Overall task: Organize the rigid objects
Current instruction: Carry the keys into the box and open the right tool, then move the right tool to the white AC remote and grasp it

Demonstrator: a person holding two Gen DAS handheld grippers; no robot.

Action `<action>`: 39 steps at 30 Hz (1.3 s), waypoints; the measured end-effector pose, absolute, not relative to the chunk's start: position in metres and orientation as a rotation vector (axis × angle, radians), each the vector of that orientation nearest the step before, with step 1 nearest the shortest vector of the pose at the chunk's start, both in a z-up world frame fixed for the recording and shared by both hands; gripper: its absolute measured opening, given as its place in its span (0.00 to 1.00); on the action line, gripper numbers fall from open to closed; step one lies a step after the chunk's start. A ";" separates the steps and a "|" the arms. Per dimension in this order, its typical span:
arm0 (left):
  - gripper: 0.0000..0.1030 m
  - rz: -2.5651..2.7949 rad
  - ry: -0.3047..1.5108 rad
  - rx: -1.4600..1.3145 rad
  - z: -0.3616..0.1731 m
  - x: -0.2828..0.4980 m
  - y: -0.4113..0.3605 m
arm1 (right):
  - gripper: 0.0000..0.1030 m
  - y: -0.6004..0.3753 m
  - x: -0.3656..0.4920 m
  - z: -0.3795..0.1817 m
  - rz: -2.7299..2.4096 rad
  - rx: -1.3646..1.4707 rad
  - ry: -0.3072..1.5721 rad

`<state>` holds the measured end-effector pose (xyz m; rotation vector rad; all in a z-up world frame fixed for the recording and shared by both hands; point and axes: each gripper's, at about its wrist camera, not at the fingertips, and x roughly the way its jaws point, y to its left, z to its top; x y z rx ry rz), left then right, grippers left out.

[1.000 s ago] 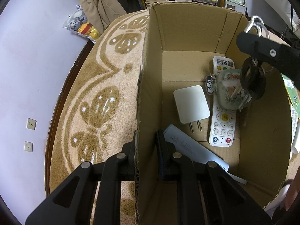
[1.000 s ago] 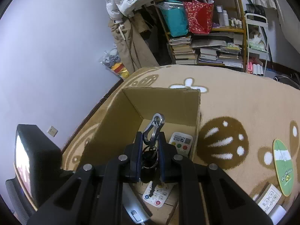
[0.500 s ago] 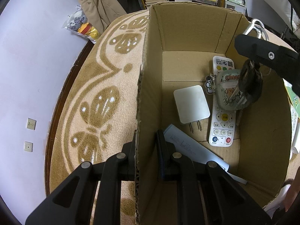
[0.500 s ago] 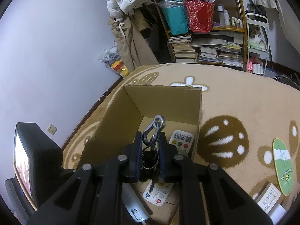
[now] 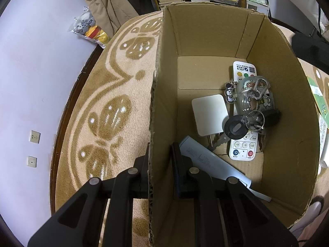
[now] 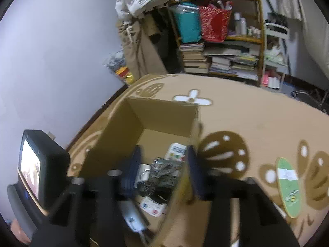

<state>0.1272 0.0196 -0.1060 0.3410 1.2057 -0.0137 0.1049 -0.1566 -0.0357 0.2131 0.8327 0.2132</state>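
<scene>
Gripping the near left wall of the cardboard box point(image 5: 164, 103), the left tongs point(image 5: 160, 164) are sitting with one finger outside the wall and one inside it, closed onto the cardboard. The box is standing open-topped on a tan rug point(image 5: 107, 111) patterned with brown butterflies. Inside the box, a white remote control point(image 5: 243, 144) is lying lengthwise toward the right wall, its red and blue buttons at the near end. A bunch of keys point(image 5: 249, 111) with black round heads, metal rings and a carabiner is resting on top of the remote, overlapping a clear cartoon-printed pouch point(image 5: 246, 96) that is also lying on it. Just left of the remote, a white plug adapter point(image 5: 209, 115) is lying flat on the box floor, its prongs pointing to the near side. A pale blue flat item point(image 5: 209, 162) is lying slanted across the box's near corner, close behind the inner finger of the left tongs. The right tongs point(image 6: 164, 168) are hovering above the box's near right edge, spread wide and holding nothing; through the gap between their fingers the keys are showing down in the box, though this view is blurred. Beyond the box, a shelf point(image 6: 222, 47) crowded with books and bags is standing against the far wall.
</scene>
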 end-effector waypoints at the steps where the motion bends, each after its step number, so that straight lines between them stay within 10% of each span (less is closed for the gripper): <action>1: 0.15 -0.014 1.206 0.341 -0.106 0.127 0.019 | 0.63 -0.160 0.101 -0.035 0.199 0.208 0.827; 8: 0.15 -0.013 1.205 0.344 -0.106 0.127 0.019 | 0.86 -0.193 0.080 -0.047 0.050 0.225 0.843; 39: 0.15 -0.014 1.204 0.352 -0.106 0.124 0.017 | 0.87 -0.295 0.060 -0.147 -0.238 0.436 1.079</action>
